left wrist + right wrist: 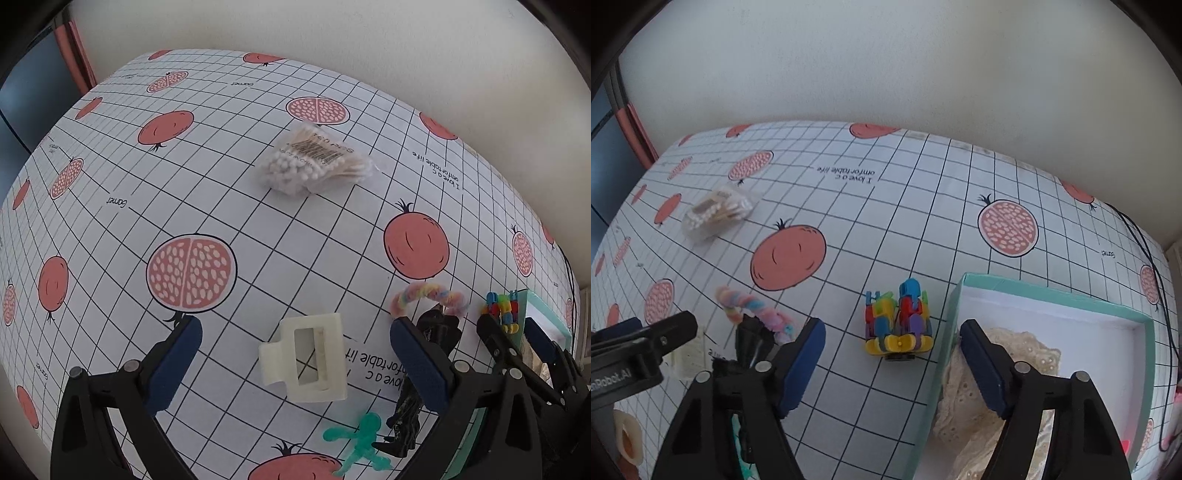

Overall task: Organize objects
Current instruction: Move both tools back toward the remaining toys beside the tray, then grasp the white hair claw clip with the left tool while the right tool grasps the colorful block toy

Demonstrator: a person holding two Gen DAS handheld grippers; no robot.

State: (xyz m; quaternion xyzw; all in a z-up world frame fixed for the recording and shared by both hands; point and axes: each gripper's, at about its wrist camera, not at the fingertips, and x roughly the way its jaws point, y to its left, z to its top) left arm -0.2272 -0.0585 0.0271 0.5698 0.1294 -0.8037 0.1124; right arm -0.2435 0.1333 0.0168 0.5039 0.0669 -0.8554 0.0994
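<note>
Left gripper [295, 354] spread wide, nothing pinched; cream claw hair clip [308, 363] lies flat on the tablecloth [221, 206] between its blue fingertips [177, 363], touching neither. Just nearer than the clip, toward the right finger, a teal stretchy figure [360, 441] and a black spiky toy [406, 417] lie beside each other, the black one partly hidden behind the finger. Past the right fingertip, a pastel fuzzy loop [430, 293]. Farther ahead, well apart, a clear bag of cotton swabs [314, 162] near the table's far side. Off to the far right of this view the right gripper's black fingers sit over the multicolour block toy and a teal box edge.

Right gripper [892, 363] also spread, gripping nothing. Multicolour block toy [897, 321] stands on the cloth between and slightly ahead of its fingertips [803, 363], clear of both pads. Right finger overhangs the open teal box [1145, 373], white inside, holding cream lace fabric [964, 391]; the toy is just beside the box's left wall, outside it. Left of the left finger: the black toy, the pastel loop, then the left gripper's black body over the clip. Far ahead-left, the swab bag. A black cable [1156, 258] runs along the table's right edge.
</note>
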